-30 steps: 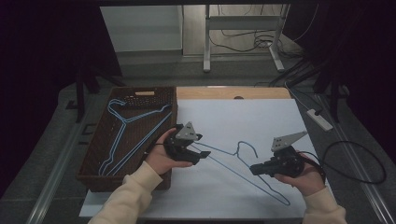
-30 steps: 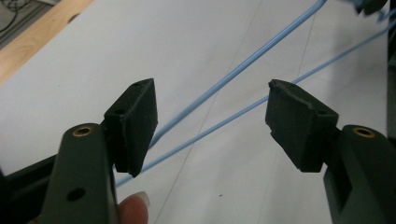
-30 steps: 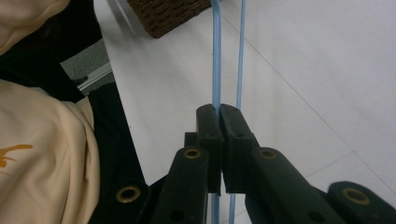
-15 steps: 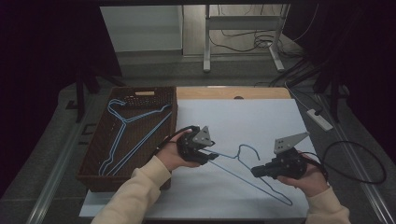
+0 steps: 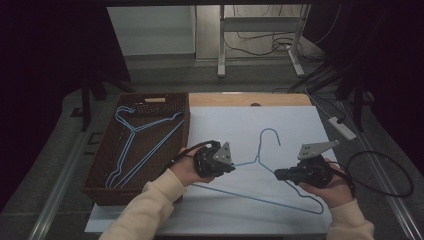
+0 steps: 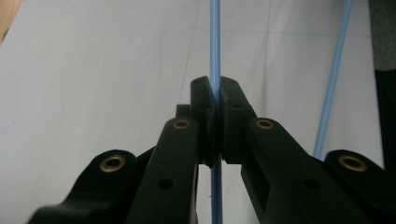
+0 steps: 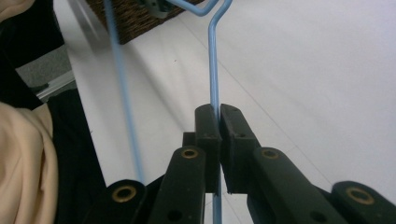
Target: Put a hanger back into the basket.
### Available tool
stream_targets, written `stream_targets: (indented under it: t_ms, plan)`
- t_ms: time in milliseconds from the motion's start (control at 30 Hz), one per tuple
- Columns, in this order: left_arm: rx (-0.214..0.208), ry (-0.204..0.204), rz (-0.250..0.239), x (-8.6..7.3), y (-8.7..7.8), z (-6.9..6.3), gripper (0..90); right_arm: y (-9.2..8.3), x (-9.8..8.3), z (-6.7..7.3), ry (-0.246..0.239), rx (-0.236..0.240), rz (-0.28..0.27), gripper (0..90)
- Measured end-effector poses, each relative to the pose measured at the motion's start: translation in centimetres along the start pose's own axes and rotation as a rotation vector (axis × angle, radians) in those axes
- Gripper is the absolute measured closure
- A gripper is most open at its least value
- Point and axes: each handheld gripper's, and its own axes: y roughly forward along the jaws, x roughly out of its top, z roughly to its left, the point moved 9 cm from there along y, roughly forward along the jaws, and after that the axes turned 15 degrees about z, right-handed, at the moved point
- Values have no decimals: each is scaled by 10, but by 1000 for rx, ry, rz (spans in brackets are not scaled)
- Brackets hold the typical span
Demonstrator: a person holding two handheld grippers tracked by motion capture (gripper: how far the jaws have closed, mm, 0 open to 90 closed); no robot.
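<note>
I am now holding the blue wire hanger [image 5: 260, 167] at 2 points, because my left claw [image 5: 231, 165] has just been closing and is now pinching the thin wire flat between its black pads [image 6: 205, 100]. A second ago that claw was open and further left, near the basket, so EARLIER counts. My right claw [image 5: 276, 173] is clamping the other shoulder wire in the same way, its pads [image 7: 208, 121] shut on it. With both ends gripped, I judge the hanger ready to be lifted off the white tabletop [image 5: 300, 130] where it is lying. The wire is smooth, round and slender, bending into a triangle with a curled hook. Further off, the dark woven basket [image 5: 100, 172] is holding 2 more blue hangers [image 5: 137, 137], its weave coarse and ribbed.
</note>
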Motion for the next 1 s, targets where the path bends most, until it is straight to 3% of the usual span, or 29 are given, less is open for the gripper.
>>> stream_targets:
  t_ms: [267,600,800,1000]
  plan:
    - [-23,-55,-37,-1,-13,-6,864,-4,8,-6,19,-65,-82,773]
    - [-31,-150,-92,-8,-26,-5,864,-13,14,-15,81,-122,-203,473]
    - [-20,-207,-135,-13,-39,-4,861,-29,16,-25,124,-202,-305,416]
    - [-19,-249,-148,-14,-39,-2,862,-46,15,-34,162,-295,-382,384]
